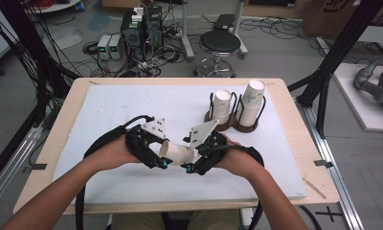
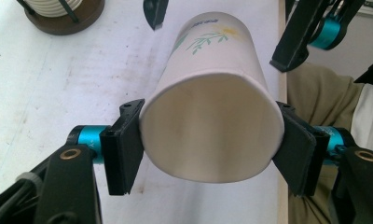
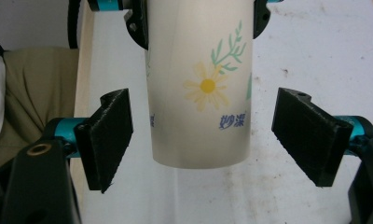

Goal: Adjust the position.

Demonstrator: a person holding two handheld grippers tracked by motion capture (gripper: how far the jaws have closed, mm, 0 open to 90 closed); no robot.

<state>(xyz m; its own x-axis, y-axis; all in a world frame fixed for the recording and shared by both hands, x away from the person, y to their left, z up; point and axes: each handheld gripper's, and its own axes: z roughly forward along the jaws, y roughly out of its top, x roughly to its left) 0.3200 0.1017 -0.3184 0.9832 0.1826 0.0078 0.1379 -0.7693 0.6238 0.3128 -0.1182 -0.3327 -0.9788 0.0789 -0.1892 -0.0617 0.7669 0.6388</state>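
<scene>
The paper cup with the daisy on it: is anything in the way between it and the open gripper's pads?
Nothing visible. The paper cup lies between the right gripper pads, with bare gaps on both sides. Its rim end is clamped by the left gripper, farther along and clear of those gaps.

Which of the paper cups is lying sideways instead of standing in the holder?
The cup held between the two grippers, clamped near its rim by the left gripper. The other cups stand in the wire holder.

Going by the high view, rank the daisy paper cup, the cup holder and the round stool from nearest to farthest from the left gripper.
1. Daisy paper cup: clamped in the left gripper.
2. Cup holder: on the table, back right.
3. Round stool: on the floor beyond the table.
</scene>
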